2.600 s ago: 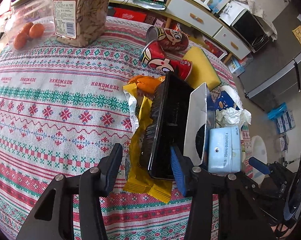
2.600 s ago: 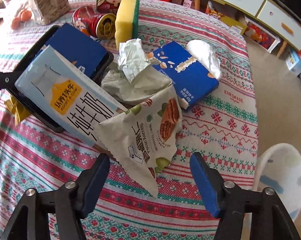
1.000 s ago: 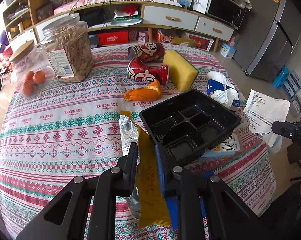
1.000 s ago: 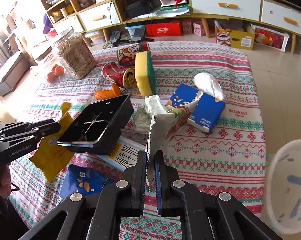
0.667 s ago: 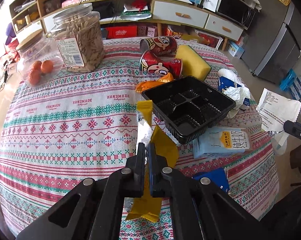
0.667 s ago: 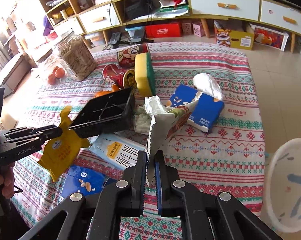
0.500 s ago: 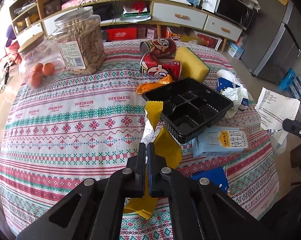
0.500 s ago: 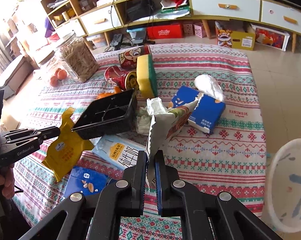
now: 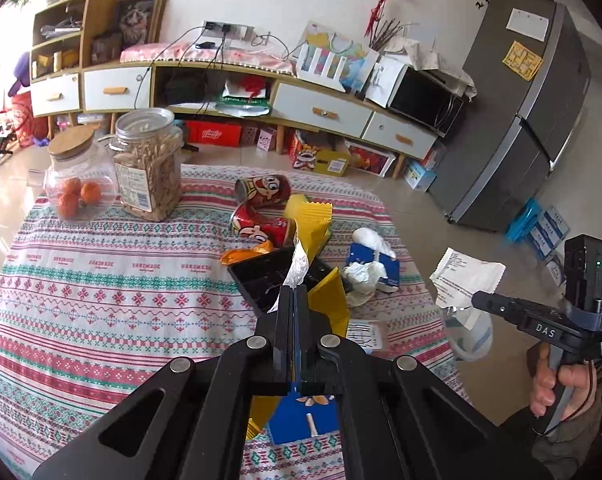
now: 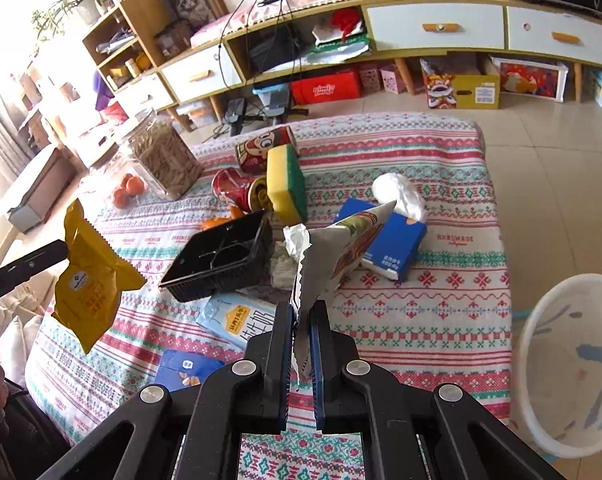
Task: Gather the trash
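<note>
Now that both grippers have lifted off the table (image 10: 441, 184), left gripper (image 9: 291, 294) pinches the yellow wrapper (image 10: 89, 280) in midair, right gripper (image 10: 301, 312) clamps the nut bag (image 10: 341, 252) (tray (image 10: 221, 258) left behind); bin (image 10: 569, 364) waits at right, drop likely next.

Two grippers — the left gripper (image 9: 292, 294) and the right gripper (image 10: 301, 316); two snack bags, one yellow bag (image 10: 89, 280) and one nut bag (image 10: 341, 252); two red cans (image 10: 237, 190) lying on the table (image 10: 421, 320); two jars (image 9: 149, 164); one black tray (image 10: 221, 258); one sponge (image 10: 287, 184); one milk carton (image 10: 241, 320); two blue packets (image 10: 389, 246) — one white bin (image 10: 569, 368).
</note>
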Tool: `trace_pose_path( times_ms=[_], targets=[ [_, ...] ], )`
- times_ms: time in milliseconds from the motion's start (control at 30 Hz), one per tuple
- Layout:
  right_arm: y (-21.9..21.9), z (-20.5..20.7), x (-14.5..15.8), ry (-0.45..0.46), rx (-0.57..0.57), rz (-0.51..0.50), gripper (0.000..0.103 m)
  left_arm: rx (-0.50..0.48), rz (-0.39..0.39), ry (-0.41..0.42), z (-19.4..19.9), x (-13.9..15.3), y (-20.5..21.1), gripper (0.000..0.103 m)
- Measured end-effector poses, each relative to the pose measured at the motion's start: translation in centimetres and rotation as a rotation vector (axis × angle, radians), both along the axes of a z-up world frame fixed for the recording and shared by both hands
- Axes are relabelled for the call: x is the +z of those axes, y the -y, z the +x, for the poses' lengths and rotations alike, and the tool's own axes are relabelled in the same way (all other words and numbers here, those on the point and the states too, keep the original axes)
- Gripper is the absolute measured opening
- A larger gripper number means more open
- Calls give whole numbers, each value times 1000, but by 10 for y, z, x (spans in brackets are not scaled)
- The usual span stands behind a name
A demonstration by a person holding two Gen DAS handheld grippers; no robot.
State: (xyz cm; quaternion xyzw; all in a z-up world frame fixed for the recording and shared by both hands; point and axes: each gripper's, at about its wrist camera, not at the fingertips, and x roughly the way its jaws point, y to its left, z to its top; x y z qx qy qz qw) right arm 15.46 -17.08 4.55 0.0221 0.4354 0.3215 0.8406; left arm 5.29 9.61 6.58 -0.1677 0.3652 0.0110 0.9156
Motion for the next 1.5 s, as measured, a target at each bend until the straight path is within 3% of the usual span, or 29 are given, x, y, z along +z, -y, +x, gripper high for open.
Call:
trace_pose_path(
  times_ms=[167,367,567,733,900,1133,1233,1267,1300,1367,1500],
  targets=[
    [33,8,6,-14,-89,20,7,-100,-16,9,20,6,52,0],
    [86,23,7,-67,-236,60,7,-244,-26,-26,60,-8,136,0],
    [153,42,-7,-172,-430,80,7,-353,-125,-49,108,-25,222,0],
    [187,48,-19,-234,-528,87,8,-366,-244,-91,144,-46,269,0],
    [206,54,-33,-280,-577,92,9,-362,-262,-114,174,-70,304,0],
    [234,60,-47,-338,-678,127,13,-377,-212,-160,202,-105,343,0],
    [244,62,-50,-364,-708,145,20,-403,-224,-210,210,-118,346,4],
    [246,62,-49,-363,-715,159,21,-400,-219,-219,210,-119,345,14],
    [248,61,-47,-356,-723,163,22,-401,-211,-216,210,-120,344,29],
    [249,60,-44,-342,-732,164,23,-397,-196,-197,205,-116,338,47],
    [244,61,-42,-335,-719,179,24,-388,-184,-187,191,-106,322,48]
  ],
)
